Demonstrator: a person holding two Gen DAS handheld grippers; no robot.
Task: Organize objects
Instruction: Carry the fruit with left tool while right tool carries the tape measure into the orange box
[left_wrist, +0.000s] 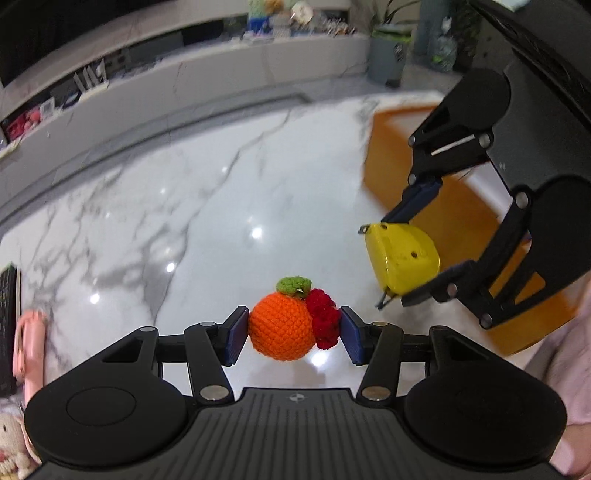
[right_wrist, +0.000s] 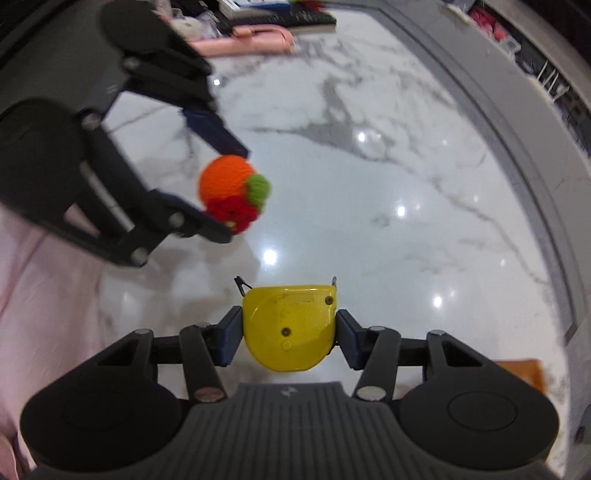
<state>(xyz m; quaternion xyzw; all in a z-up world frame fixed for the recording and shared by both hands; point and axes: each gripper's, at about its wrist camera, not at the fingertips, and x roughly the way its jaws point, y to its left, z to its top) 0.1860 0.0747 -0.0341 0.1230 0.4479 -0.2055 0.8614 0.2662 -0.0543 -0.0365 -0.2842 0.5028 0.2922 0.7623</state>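
My left gripper (left_wrist: 293, 332) is shut on a crocheted orange ball (left_wrist: 282, 326) with a green top and a red flower, held above the white marble table (left_wrist: 184, 221). The ball also shows in the right wrist view (right_wrist: 227, 182), between the left gripper's fingers (right_wrist: 218, 136). My right gripper (right_wrist: 290, 334) is shut on a yellow tape measure (right_wrist: 290, 326), also held above the table. In the left wrist view the tape measure (left_wrist: 402, 258) hangs between the right gripper's fingers (left_wrist: 417, 199), over the near edge of an orange box (left_wrist: 391, 155).
The orange box stands at the table's right side; a corner of it shows in the right wrist view (right_wrist: 524, 373). A pink object (left_wrist: 27, 343) and a plush toy (left_wrist: 11, 443) lie at the left edge. A grey bin (left_wrist: 388, 55) stands beyond the table.
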